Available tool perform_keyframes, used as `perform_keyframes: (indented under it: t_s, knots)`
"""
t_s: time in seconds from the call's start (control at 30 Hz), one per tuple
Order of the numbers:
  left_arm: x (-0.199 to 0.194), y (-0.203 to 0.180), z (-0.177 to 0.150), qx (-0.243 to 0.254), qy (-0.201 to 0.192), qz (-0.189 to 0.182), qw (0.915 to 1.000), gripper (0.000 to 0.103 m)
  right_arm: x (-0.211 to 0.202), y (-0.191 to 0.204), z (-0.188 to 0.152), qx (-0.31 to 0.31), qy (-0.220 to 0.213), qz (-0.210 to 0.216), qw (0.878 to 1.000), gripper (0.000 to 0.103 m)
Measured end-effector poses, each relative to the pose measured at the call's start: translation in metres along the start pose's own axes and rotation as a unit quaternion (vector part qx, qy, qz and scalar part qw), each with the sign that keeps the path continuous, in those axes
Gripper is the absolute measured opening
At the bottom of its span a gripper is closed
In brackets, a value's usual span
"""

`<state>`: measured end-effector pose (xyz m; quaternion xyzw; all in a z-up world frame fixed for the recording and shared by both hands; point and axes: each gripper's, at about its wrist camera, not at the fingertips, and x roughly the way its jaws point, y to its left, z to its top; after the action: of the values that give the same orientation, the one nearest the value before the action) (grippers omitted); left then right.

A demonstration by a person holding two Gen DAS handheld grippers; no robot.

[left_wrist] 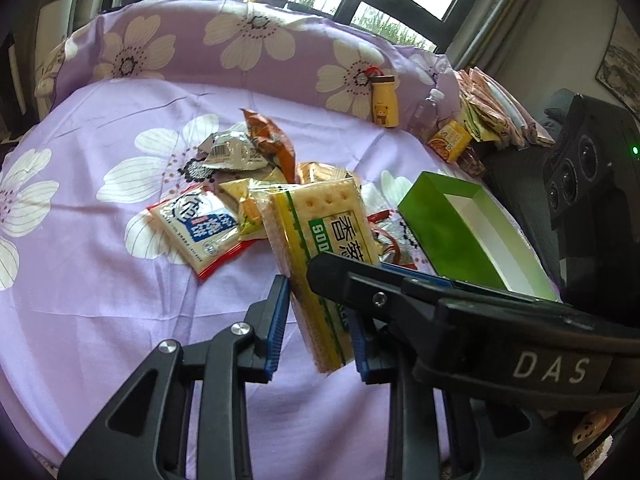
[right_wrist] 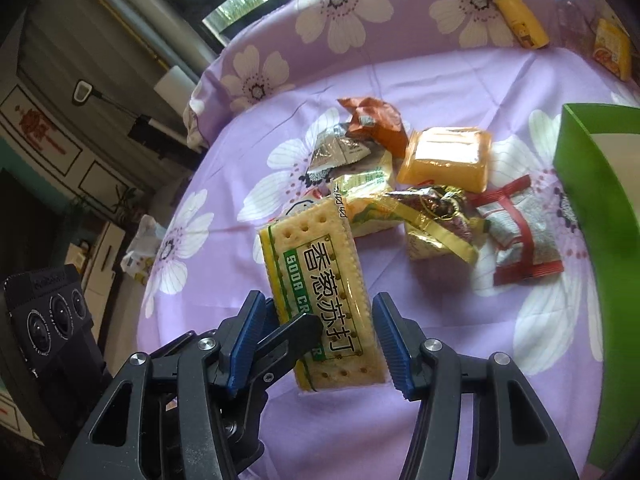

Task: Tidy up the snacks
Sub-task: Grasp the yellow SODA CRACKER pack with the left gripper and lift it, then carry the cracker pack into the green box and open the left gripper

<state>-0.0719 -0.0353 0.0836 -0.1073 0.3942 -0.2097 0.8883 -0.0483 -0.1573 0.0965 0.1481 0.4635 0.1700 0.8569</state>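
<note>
While only the right view shows the orange pack (right_wrist: pixel 446 158), both grippers, left gripper (left_wrist: pixel 318 312) and right gripper (right_wrist: pixel 320 340), sit wide apart around the cracker pack (left_wrist: pixel 320 248); bare purple sheet (left_wrist: pixel 100 280) lies left.

I see a lilac sheet (left_wrist: pixel 100 300) with white flowers, a yellow-and-green cracker pack (right_wrist: pixel 326 292), and a green box (left_wrist: pixel 444 232) lined white beside it.

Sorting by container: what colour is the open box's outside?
Bright green box, white inside; left wrist view shows it best.
</note>
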Motion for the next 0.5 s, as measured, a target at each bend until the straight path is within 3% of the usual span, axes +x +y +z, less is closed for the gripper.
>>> perform_keyframes:
  t_s: [0.3,0.5]
  knots:
    - [-0.019,-0.063,0.019,0.063,-0.061,-0.010,0.9961,0.026,-0.069,-0.021,0.008,0.000,-0.085,-0.006,0.996,0.059]
    - [-0.012,-0.115,0.030,0.105,-0.087,-0.052,0.9894,0.026,-0.115,-0.053,0.012,0.027,-0.145,-0.026,0.989,0.059]
